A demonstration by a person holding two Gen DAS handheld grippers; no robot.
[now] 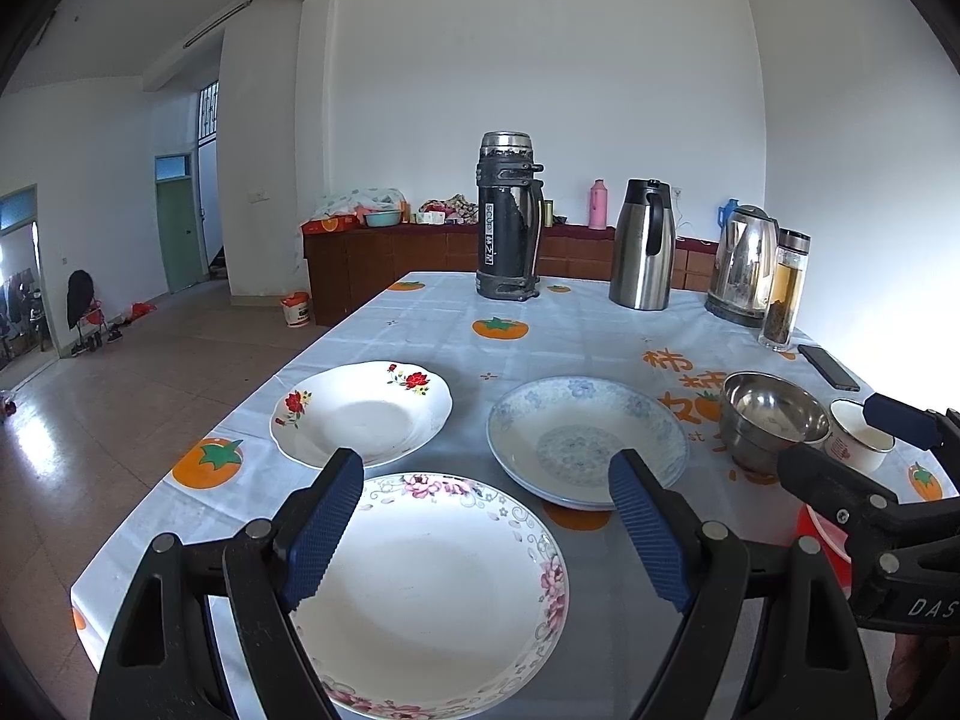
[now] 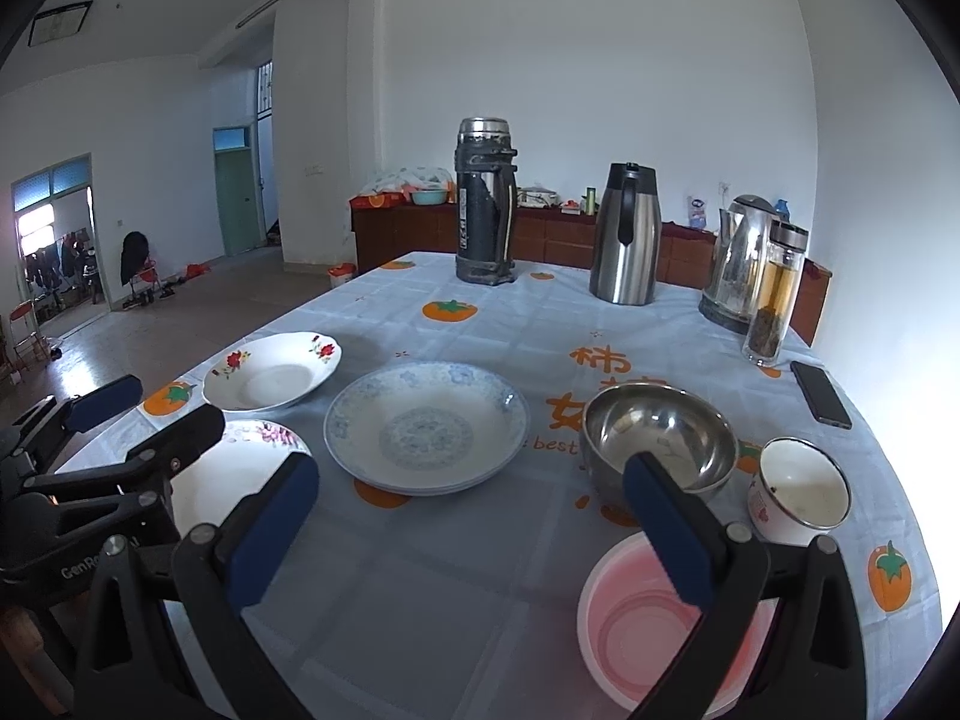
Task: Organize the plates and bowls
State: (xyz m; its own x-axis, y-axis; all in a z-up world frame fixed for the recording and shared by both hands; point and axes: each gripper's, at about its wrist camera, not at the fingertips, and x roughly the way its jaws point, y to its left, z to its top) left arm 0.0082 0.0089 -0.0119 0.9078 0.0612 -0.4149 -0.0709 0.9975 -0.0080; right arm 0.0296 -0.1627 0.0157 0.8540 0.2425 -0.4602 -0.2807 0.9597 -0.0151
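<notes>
Crockery spread over near half of table under pale persimmon-print cloth (image 2: 480, 324), nothing stacked yet. White shallow plate with pink floral rim (image 1: 438, 594) at near left edge, directly under left gripper (image 1: 486, 531), jaws wide, holding nothing. White red-flowered plate (image 1: 360, 408) beyond it; blue-patterned plate (image 2: 427, 426) mid-table. Toward right edge: steel bowl (image 2: 660, 438), small white enamel cup-bowl (image 2: 801, 489) just beside it, pink plastic bowl (image 2: 654, 624) nearest, below right gripper (image 2: 474, 531), jaws also wide and empty. Ceramic plates probably heavy, rigid, glazed-slick, chip-prone: pinch rim, lift level, lower gently. Steel bowl likely light, slippery, thin-walled; grip across wall. Plastic likely flexes.
</notes>
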